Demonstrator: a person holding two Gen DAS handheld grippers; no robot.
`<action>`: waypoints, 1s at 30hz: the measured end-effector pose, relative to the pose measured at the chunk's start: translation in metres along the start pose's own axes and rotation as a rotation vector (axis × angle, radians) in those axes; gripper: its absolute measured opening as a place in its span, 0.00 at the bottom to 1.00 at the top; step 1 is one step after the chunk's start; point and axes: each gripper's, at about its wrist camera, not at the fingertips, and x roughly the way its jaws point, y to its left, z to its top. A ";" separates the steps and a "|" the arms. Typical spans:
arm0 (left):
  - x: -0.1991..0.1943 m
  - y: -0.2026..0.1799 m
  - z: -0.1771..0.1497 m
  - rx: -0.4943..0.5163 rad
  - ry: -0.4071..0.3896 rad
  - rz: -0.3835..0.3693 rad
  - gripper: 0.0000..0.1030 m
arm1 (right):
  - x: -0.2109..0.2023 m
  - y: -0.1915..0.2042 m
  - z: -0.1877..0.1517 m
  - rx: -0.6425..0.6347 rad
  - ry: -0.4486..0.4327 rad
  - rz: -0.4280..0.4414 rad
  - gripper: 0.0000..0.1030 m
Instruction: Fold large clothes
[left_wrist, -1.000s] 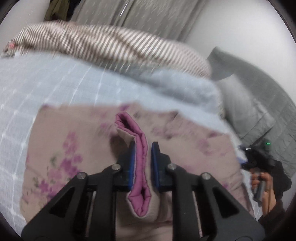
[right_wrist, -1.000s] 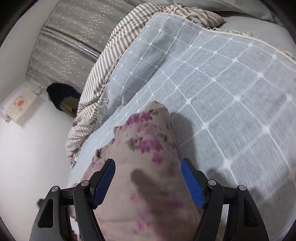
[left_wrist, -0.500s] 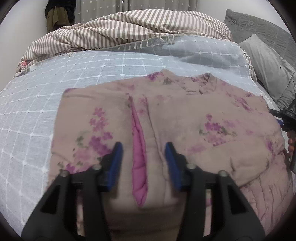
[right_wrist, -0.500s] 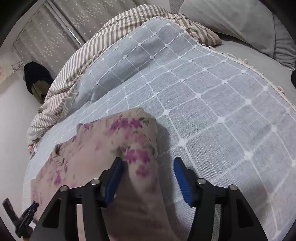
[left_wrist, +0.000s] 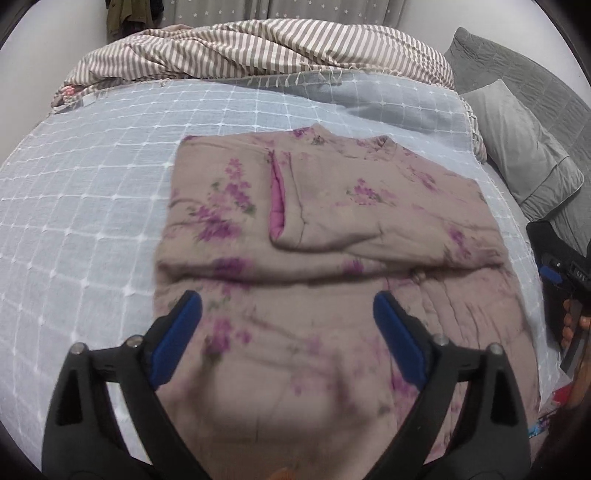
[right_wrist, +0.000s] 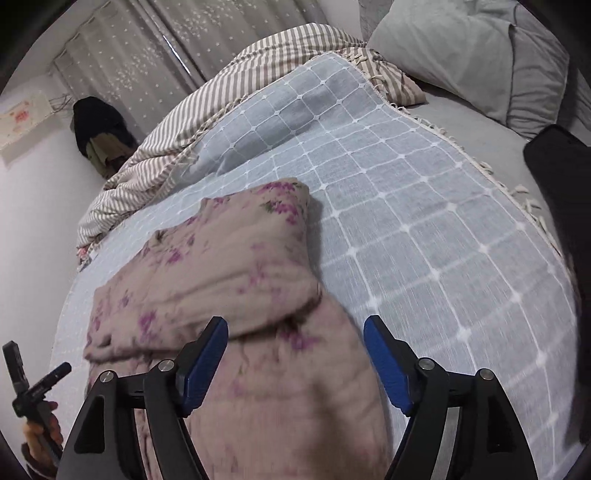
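A padded floral jacket (left_wrist: 332, 229), dusty pink-beige with purple flower sprigs, lies flat on the pale blue checked bedspread (left_wrist: 92, 192) of the bed, its collar toward the far side where a brown-and-white striped blanket (left_wrist: 258, 48) is bunched up. One sleeve (left_wrist: 369, 236) is folded across the chest, its cuff showing a bright pink lining (left_wrist: 277, 199) near the middle of the garment. The left gripper (left_wrist: 288, 325) hangs over the lower part of the jacket with its jaws spread wide apart, blue pads (left_wrist: 177, 332) on either side of the cloth and nothing between them. The right gripper (right_wrist: 295, 354) sits above the jacket (right_wrist: 229, 266) at its right-hand edge, jaws likewise wide open and holding nothing; from this view the folded sleeve (right_wrist: 207, 291) forms a thick roll lying across the body of the garment, just ahead of the blue pads (right_wrist: 388, 365). The bedspread (right_wrist: 424, 221) stretches away to the right, its fringed edge meeting a grey sheet and a grey pillow (right_wrist: 461, 48) at the head of the bed. In the left wrist view the same pillow (left_wrist: 517, 147) rests against a quilted grey headboard (left_wrist: 517, 74). Star-patterned curtains (right_wrist: 177, 40) hang behind the bed, with dark clothing (right_wrist: 96, 125) hung on the wall beside them
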 end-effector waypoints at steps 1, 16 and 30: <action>-0.012 0.001 -0.006 0.001 -0.006 -0.005 0.96 | -0.011 -0.001 -0.009 -0.001 0.000 0.009 0.78; -0.089 0.020 -0.111 0.018 0.041 -0.050 0.99 | -0.080 -0.011 -0.126 -0.076 0.067 -0.008 0.82; -0.059 0.068 -0.183 -0.100 0.233 -0.046 0.99 | -0.088 -0.081 -0.201 0.017 0.166 0.004 0.82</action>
